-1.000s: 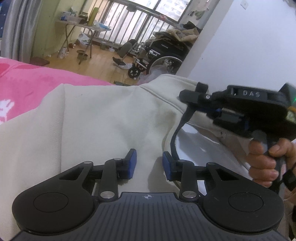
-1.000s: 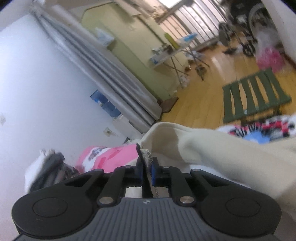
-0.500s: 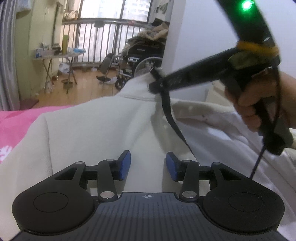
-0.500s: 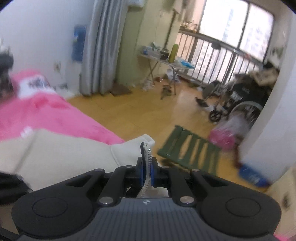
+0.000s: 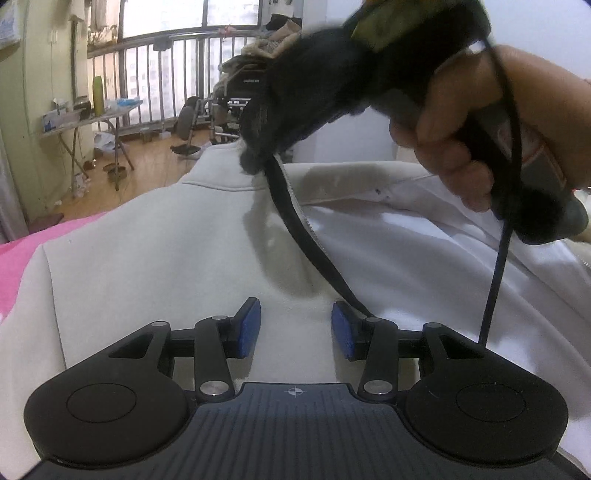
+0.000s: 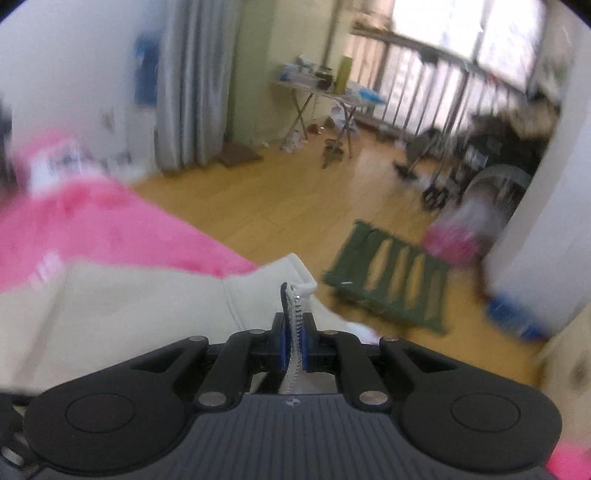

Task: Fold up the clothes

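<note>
Daylight from the blown-out balcony windows lights both fisheye views, whose corners vignette black, while the right wrist view smears with motion blur and a soft shadow crosses the cream zip-up fabric jacket.

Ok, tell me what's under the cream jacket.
Under the cream jacket a pink bedspread shows at its left edge. How far it runs beneath is covered by the jacket.

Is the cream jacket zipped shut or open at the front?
Open. The cream jacket has its front panel peeled back, baring the white lining; the right gripper pinches the zipper edge.
</note>
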Motion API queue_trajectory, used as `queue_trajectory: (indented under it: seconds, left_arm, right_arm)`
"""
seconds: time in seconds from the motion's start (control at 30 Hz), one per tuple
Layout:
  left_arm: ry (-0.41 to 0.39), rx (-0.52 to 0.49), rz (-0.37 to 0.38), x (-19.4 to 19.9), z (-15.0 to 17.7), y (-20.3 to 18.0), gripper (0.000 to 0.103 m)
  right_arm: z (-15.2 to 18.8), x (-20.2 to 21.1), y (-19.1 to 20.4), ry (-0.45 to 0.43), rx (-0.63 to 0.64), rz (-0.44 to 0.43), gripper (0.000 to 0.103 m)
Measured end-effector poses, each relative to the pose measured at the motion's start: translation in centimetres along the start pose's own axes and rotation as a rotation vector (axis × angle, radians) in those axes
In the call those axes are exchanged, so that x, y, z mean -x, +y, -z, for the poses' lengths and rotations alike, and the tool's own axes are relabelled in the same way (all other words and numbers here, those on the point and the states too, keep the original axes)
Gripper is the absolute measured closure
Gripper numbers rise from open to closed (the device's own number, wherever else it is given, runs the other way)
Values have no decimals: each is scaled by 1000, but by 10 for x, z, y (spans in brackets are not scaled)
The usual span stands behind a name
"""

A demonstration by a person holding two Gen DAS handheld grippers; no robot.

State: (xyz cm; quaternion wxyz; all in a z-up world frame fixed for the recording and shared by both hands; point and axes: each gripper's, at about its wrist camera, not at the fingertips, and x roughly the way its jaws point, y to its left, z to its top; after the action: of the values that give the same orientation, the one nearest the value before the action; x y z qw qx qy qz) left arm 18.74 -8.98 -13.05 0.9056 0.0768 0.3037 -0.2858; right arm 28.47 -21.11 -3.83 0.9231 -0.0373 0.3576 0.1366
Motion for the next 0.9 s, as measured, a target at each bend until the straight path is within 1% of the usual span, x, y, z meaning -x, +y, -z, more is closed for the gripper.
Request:
queue_trajectory:
  seconds: [0.03,0.07,0.1,0.23,0.27,0.37,0.4,0.43,0.5,0.57,0.6,0.67,0.7,0.73,0.87,0.9]
  left_arm:
    - [0,-8,-4,0,0,0,60]
    - [1,-16,-9,-1,1,0,60]
    - [1,-21,-11,-1,1,-1,60]
    - [3,-21,-11,-4,-1,3,60]
    - [3,-22,-12,-5,-1,4,60]
    - [2,-33,-20,-6,-1,2,60]
    - [2,-37,-23,-6,-1,1,60]
    - [0,-41,-26,-7,0,0,60]
    - [-3,-46,-31,-7,0,-1,60]
    - [-3,-41,-29,-7,0,0,60]
    - [-8,-39,-30,-7,0,0,60]
    - [-18,-33,-29,-5,1,1,59]
    - [-23,-28,-26,-5,1,2,59]
    - [-25,-24,-23,-5,1,3,59]
    - [-29,-28,-26,-6,2,-1,58]
    - [-29,-27,-25,-5,3,-1,58]
  right_arm:
    - [-1,3,-13,-10,-81,-47,86]
    - [1,11,-27,-39,-155,-76,84]
    - [3,20,-41,-71,-229,-102,79]
    - [21,57,-80,-171,-371,-139,75]
    - [26,63,-84,-167,-375,-172,75]
    - [45,64,-75,-43,-251,-313,78]
    - [49,61,-66,-4,-192,-339,80]
    - [55,56,-56,41,-122,-357,84]
    - [66,42,-41,89,-40,-353,86]
    - [79,22,-40,129,9,-295,86]
    - [86,11,-40,149,32,-264,88]
    - [83,12,-46,153,-16,-272,88]
    - [78,17,-41,150,8,-265,85]
    - [74,22,-35,146,40,-257,85]
    - [45,30,-18,42,57,-299,85]
    - [41,25,-15,23,54,-280,85]
